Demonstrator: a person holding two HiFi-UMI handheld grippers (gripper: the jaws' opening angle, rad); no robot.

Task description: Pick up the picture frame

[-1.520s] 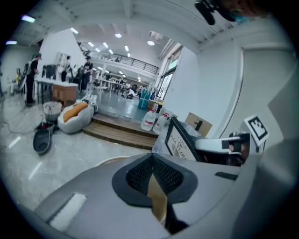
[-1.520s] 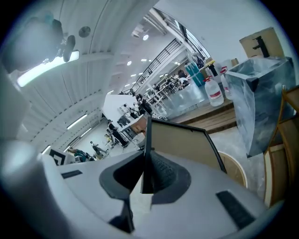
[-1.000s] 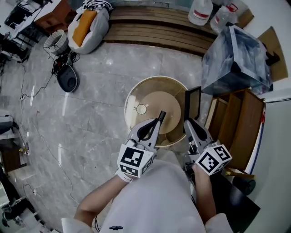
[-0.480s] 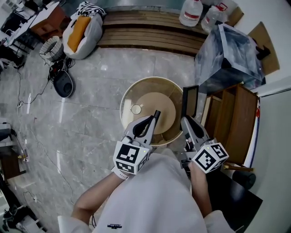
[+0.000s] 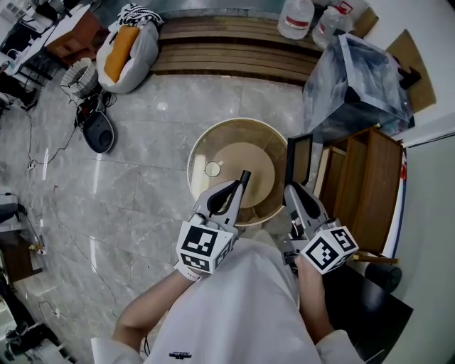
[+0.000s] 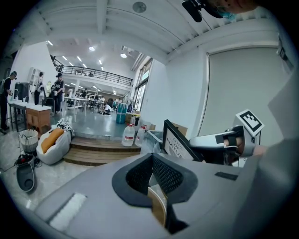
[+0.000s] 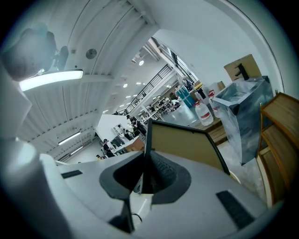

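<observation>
The picture frame [image 5: 299,159] is black-rimmed and stands on edge at the right rim of the round wooden table [image 5: 205,144]. My right gripper [image 5: 292,188] is shut on the frame's near edge. In the right gripper view the frame's tan back [image 7: 186,144] rises straight out of the right gripper [image 7: 144,159]. My left gripper [image 5: 245,175] hovers over the table's near half, shut, with nothing held. From the left gripper [image 6: 152,158] the frame's printed front [image 6: 179,143] shows to the right.
A small round disc [image 5: 212,169] lies on the table. A wooden shelf unit [image 5: 370,190] stands close on the right, with a plastic-wrapped box [image 5: 361,84] behind it. Wooden steps [image 5: 234,44], water jugs [image 5: 296,17] and a stuffed bag [image 5: 131,37] lie beyond.
The head view has shifted slightly; both grippers and the frame keep nearly the same places over the table. The right gripper's hold on the frame is unchanged.
</observation>
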